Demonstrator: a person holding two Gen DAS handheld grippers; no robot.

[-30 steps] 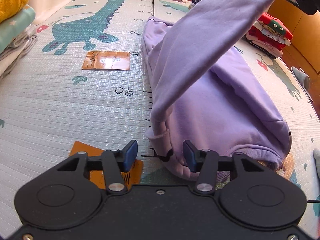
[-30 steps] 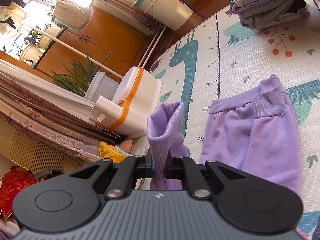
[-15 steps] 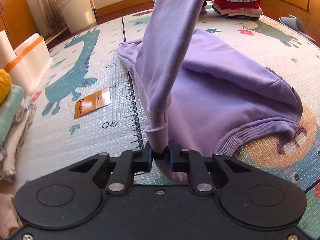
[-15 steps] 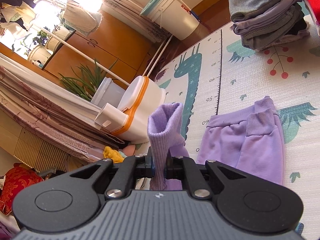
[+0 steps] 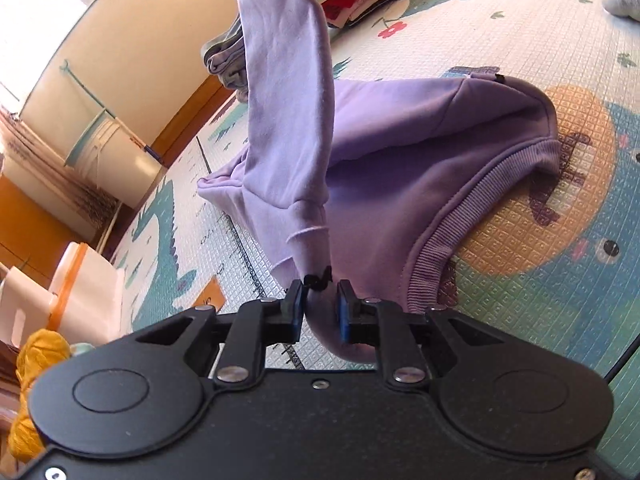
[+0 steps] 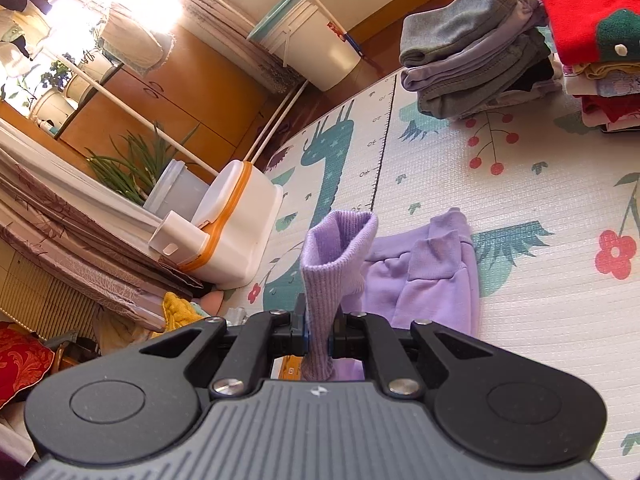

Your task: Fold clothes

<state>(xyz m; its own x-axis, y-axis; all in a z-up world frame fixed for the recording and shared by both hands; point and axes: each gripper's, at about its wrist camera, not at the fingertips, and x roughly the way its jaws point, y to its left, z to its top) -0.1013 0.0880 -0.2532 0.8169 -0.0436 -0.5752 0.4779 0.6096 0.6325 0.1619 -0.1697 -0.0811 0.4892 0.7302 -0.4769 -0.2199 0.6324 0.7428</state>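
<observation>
The play mat [image 5: 560,240] on the floor has the purple sweatshirt [image 5: 420,152] mostly lying on it, hem bunched toward the camera. 2 folded stacks [image 6: 472,64] sit at the mat's far edge. One sleeve [image 5: 284,80] hangs up off the mat. Left gripper [image 5: 319,312] jaws are closed on a fold of the sweatshirt's fabric. Right gripper [image 6: 318,336] jaws are pinched tight on the ribbed cuff [image 6: 336,264], which sticks upright.

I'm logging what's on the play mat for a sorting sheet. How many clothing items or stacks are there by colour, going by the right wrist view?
Purple sweatshirt, held by both grippers: 1
Grey folded stack: 1
Red-topped folded stack: 1
Yellow knit garment, at the mat's edge: 1
Total: 4
</observation>
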